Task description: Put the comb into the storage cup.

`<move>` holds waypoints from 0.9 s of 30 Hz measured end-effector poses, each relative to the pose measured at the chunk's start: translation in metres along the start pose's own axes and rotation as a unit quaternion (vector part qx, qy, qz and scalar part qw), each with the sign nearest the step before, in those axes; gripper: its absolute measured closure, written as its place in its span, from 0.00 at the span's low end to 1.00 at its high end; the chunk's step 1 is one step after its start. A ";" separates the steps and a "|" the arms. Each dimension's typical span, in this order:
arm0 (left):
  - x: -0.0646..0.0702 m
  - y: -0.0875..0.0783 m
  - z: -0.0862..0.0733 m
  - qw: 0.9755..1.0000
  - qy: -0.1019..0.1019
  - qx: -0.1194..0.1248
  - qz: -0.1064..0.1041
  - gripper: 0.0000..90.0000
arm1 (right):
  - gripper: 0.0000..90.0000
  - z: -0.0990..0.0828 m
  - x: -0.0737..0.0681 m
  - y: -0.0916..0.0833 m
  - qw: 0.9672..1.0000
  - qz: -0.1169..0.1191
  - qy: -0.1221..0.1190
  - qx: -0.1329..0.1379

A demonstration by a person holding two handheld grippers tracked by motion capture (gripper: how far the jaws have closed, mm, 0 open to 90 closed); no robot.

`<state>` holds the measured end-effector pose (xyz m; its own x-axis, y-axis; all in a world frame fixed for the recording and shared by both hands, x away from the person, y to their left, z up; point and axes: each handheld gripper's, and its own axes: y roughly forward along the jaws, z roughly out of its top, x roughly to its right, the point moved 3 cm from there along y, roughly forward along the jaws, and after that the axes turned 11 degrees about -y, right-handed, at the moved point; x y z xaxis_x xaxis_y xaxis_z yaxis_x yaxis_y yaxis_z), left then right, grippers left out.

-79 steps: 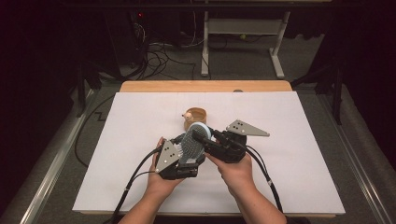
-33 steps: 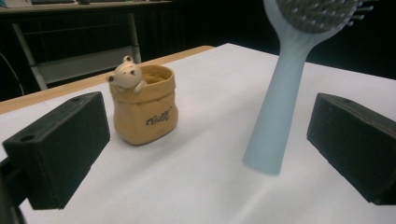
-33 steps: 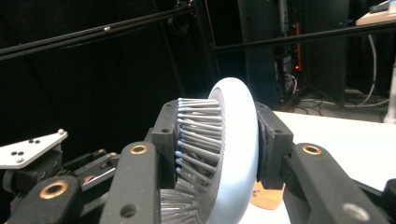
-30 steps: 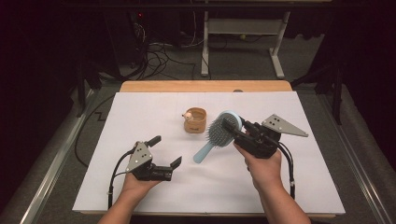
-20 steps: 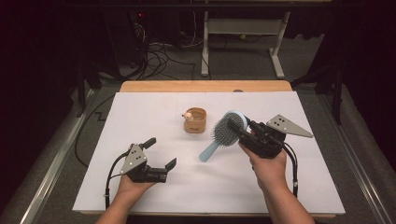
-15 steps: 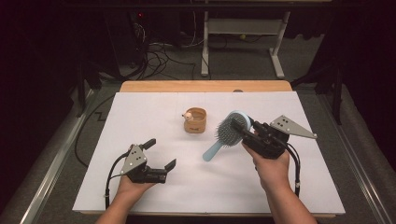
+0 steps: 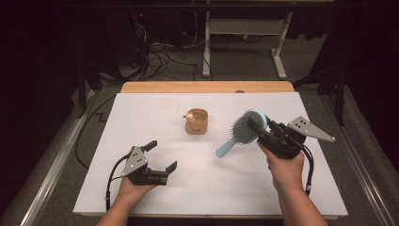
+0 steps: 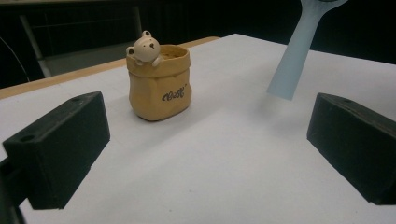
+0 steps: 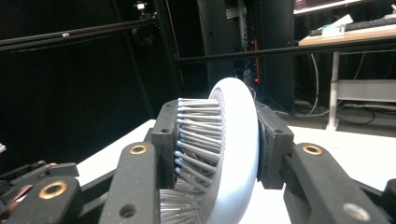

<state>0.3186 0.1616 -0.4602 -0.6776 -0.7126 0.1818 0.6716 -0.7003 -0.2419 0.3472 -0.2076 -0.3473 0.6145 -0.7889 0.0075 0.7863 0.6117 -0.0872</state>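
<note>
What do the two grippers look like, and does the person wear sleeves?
Both the left gripper and the right gripper are black, each with two blocky jaws and a grey three-cornered plate on top. A black cable trails from each. Brass-coloured rivets mark the right gripper's linkage. The forearms are bare, with no sleeves in sight.

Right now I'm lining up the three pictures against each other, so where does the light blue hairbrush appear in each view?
High view: hairbrush right of centre, head clamped in the right gripper, handle slanting down-left.
Left gripper view: its handle hangs in from the top right.
Right gripper view: its head stands centre, between the jaws.
Shared landmark: the white table; the bear pot links the first two.
</note>
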 end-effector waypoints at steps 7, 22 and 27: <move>-0.001 0.000 0.000 1.000 -0.003 -0.001 -0.004 0.00 | 0.67 0.000 0.008 -0.004 1.000 -0.017 -0.015 0.003; -0.001 -0.001 0.000 1.000 -0.006 0.006 -0.010 0.00 | 0.66 0.006 0.008 0.000 0.999 -0.021 -0.027 0.008; 0.000 -0.001 0.000 1.000 -0.004 0.004 -0.011 0.00 | 0.66 0.010 0.007 0.005 0.999 -0.020 -0.029 0.015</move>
<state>0.3179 0.1625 -0.4597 -0.6895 -0.6974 0.1955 0.6588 -0.7161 -0.2307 0.3561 -0.2093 -0.3378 0.5844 -0.8086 0.0683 0.8115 0.5816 -0.0566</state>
